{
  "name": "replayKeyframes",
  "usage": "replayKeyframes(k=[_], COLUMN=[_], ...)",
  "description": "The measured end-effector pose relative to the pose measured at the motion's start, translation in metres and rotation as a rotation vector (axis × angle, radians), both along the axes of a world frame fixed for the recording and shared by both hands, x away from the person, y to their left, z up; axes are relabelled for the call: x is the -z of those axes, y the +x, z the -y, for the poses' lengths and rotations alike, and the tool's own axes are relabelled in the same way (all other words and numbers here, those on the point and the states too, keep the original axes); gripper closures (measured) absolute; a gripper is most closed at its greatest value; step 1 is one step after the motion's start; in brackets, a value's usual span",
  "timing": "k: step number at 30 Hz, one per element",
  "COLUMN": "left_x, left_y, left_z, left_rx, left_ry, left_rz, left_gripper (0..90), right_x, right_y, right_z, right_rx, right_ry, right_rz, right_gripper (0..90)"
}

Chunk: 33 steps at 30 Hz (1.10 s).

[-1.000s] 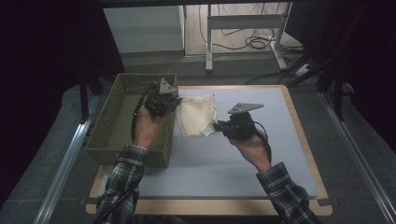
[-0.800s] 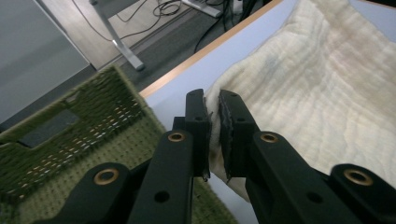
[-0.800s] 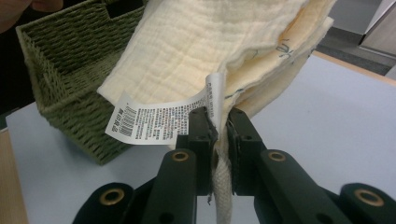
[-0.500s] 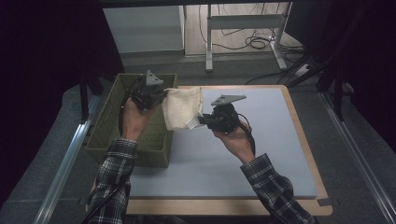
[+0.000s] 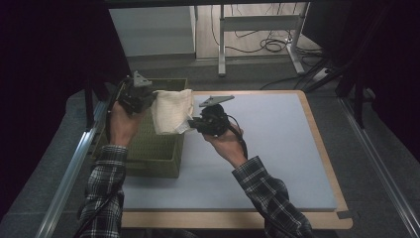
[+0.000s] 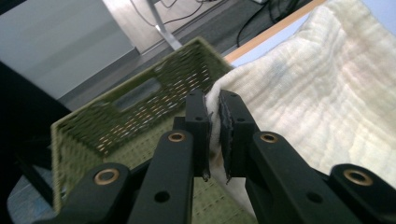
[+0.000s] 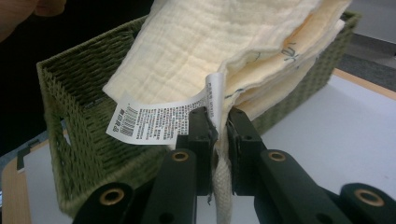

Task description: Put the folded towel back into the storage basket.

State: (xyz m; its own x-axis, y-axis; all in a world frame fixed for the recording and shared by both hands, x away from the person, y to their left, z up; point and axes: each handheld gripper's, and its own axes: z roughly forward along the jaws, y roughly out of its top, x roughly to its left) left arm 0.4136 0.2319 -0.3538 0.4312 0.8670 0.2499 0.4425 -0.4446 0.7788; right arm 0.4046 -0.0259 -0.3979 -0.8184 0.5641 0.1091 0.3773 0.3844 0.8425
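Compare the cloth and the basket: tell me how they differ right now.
The cloth is pale cream and soft, folded in layers; the basket is green, woven and stiff. The cloth hangs in the air, pinched by the left gripper and the right gripper; the basket rests on the table. The cloth bears a printed label; the basket has handle slots. Both are roughly rectangular.

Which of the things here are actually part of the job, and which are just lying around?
In use:
- folded cream cloth
- green woven basket
- left tool, shut on the cloth
- right tool, shut on the cloth

Lying about:
- cables on the floor
- metal stand legs
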Motion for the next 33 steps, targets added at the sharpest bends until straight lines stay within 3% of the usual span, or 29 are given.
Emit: replayKeyframes(k=[12, 19, 26, 33], left_x=[0.017, 0.03, 0.044, 0.059], left_y=[-0.002, 0.0, 0.006, 0.015], left_z=[-0.046, -0.065, -0.077, -0.078], left_rx=[-0.072, -0.095, -0.105, -0.102], left_ry=[0.001, 0.021, 0.029, 0.048], left_rz=[-0.027, -0.056, -0.086, -0.122], left_gripper=[82.9, 82.8, 82.6, 82.4], right_x=[0.012, 0.024, 0.03, 0.039], right_y=[0.0, 0.002, 0.006, 0.008], right_z=[-0.068, -0.103, -0.124, -0.138], right_rx=[-0.061, -0.081, -0.091, -0.113], right_ry=[-0.067, -0.123, -0.189, -0.26], right_rz=[-0.004, -0.024, -0.039, -0.042], right_gripper=[81.6, 81.6, 81.6, 81.5])
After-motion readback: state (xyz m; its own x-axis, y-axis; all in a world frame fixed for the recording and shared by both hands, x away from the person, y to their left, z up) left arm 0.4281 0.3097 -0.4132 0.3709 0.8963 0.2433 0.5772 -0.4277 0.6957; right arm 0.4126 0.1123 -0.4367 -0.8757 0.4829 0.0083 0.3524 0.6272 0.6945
